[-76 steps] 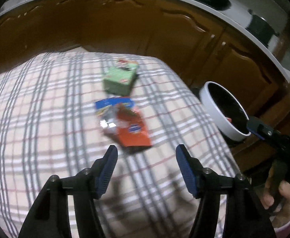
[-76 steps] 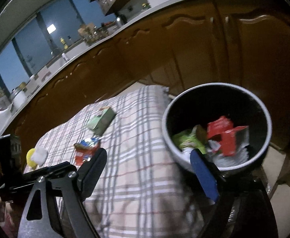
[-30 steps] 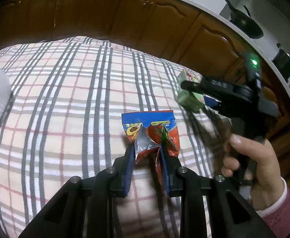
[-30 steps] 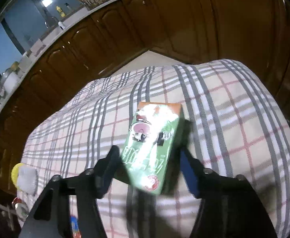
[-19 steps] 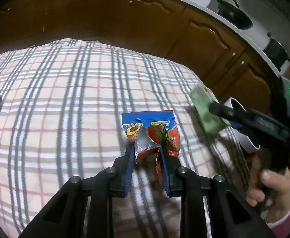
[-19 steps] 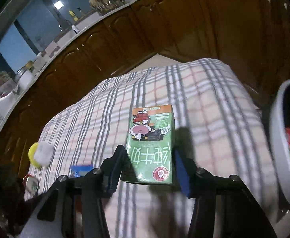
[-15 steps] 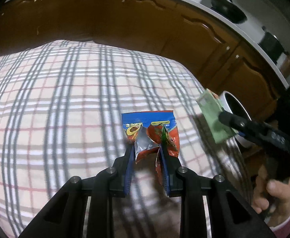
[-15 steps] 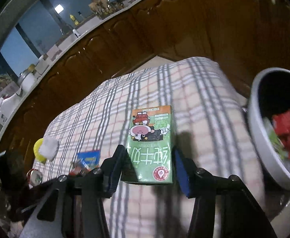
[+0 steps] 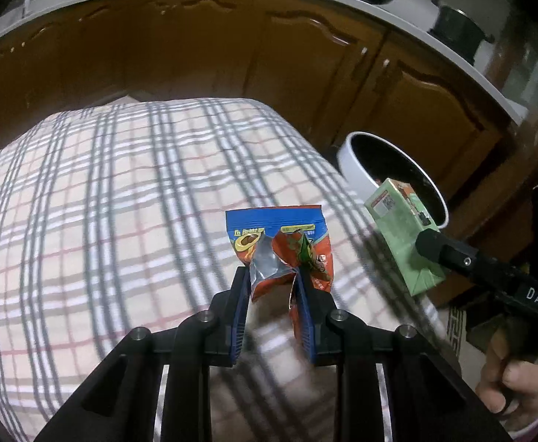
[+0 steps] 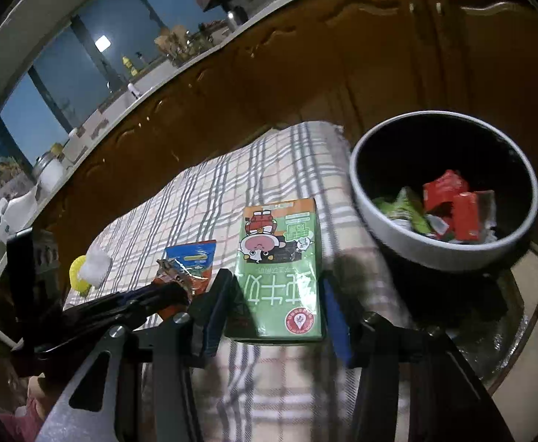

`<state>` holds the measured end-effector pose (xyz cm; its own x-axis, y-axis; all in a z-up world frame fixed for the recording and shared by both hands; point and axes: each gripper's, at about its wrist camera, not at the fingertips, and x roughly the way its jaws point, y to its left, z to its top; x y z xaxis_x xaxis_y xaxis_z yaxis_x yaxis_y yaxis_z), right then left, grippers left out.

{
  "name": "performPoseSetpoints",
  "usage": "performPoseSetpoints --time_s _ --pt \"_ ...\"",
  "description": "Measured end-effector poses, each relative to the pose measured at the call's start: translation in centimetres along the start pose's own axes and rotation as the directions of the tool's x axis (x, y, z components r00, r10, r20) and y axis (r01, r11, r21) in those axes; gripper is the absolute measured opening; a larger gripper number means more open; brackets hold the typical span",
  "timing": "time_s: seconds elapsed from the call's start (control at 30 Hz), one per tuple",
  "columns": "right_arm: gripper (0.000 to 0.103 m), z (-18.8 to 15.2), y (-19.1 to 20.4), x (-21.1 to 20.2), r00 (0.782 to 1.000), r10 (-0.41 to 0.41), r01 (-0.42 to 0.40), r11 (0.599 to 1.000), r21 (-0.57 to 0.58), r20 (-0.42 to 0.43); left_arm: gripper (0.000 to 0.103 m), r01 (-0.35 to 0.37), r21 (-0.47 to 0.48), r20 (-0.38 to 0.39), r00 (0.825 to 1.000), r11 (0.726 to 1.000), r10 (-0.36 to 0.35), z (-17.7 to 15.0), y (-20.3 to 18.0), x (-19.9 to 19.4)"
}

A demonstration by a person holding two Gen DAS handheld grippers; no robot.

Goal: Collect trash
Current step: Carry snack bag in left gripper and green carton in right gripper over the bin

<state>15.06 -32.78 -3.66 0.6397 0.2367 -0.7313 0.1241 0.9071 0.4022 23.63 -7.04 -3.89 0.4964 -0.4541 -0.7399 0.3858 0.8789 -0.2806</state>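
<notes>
cabinets (image 9: 202, 55): dark wood, curved run | worktop (image 9: 397, 11): white | windows (image 10: 59, 81): dusk-blue | light: dim

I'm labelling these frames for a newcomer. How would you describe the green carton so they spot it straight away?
Find the plaid tablecloth and the white bin at its edge. Beside the bin, the right gripper holds the green milk carton: boxy, with a cartoon cow, unlike the crumpled red-and-blue snack wrapper.

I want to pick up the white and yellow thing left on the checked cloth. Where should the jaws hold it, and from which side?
Judging from the right wrist view only, the white and yellow object lies low near the edge of the checked cloth. Come from above and close across its narrower width, at the white upper part. What it is, or how soft, is too small to tell.
</notes>
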Motion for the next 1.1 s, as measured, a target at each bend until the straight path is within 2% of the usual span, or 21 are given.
performPoseSetpoints --time_s 0.43,1.1 --pt "0.049 0.2 -3.1 -3.2 0.997 -0.030 0.027 0.999 0.035 0.067 0.023 0.002 0.080 -0.002 1.000 0.997 -0.001 1.2 -4.3 1.3" --pt "0.049 0.2 -5.3 -5.6 0.990 -0.055 0.045 0.996 0.082 0.129 0.024 0.020 0.150 -0.003 1.000 0.989 -0.020 3.0 -8.0 2.8"
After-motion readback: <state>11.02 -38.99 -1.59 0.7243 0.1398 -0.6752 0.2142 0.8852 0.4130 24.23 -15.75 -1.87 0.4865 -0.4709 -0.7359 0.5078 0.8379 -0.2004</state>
